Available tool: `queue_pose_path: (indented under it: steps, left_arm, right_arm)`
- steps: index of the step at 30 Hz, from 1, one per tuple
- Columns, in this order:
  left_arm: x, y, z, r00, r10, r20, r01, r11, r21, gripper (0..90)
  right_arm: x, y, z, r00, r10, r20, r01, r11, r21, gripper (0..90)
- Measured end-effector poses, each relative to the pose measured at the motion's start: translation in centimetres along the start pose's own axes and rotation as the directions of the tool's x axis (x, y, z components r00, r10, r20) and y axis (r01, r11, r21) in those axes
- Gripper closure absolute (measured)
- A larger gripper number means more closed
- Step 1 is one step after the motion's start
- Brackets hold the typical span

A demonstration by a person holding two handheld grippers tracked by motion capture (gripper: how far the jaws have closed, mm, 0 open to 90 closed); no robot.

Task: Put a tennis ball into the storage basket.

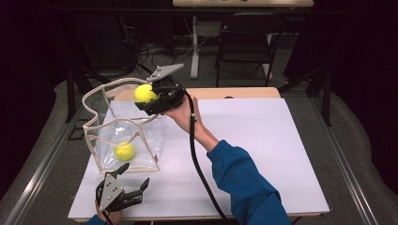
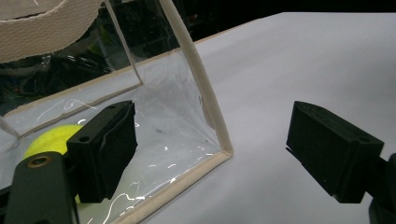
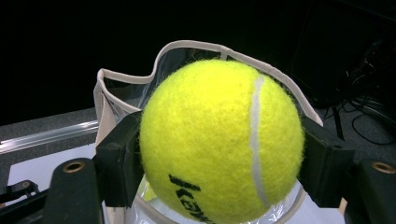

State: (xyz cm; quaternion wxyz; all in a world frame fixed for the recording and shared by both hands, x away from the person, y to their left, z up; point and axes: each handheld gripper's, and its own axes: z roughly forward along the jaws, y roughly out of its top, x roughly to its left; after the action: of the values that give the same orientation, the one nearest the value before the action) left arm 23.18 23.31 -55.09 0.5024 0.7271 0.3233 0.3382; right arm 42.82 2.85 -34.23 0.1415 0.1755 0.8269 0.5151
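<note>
— Directly below the right tongs point(image 1: 146, 96), what waits?

— The open mouth of the clear plastic bag with cream fabric trim point(image 1: 104, 89). Those tongs are clamped on a fuzzy yellow tennis ball point(image 1: 144, 93), one black pad on each side of it, and the ball hangs over the bag's rim at its far right corner. From the right gripper view the ball point(image 3: 223, 140) sits squarely between the jaws with the wavy rim point(image 3: 187, 46) behind and beneath it.

— So the drop is straight down?

— I judge so. The opening lies under and slightly to the left of the ball, so a small shift inward may help it clear the trim.

— Anything already inside?

— A second yellow tennis ball point(image 1: 124, 151) rests on the bag's floor, toward the near side, well below the held one.

— And the left tongs point(image 1: 133, 180)?

— Spread wide apart, holding nothing, low by the bag's near bottom corner point(image 2: 224, 151). They are nearer the bag's base; the right hand is nearer its mouth.

— What could obstruct?

— Only the floppy rim, which bows inward on the left.
</note>
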Motion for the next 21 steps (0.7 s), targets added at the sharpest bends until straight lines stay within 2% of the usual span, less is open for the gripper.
queue_pose_path:
  steps: [21]
  left_arm:
    - [0.0,0.0,-0.1,1.0000,-0.001,0.000,0.001,1.0000,-0.001,15.9]
  right_arm:
    - [0.4,-0.2,1.5,0.9998,0.006,-0.018,-0.006,1.000,0.021,26.3]
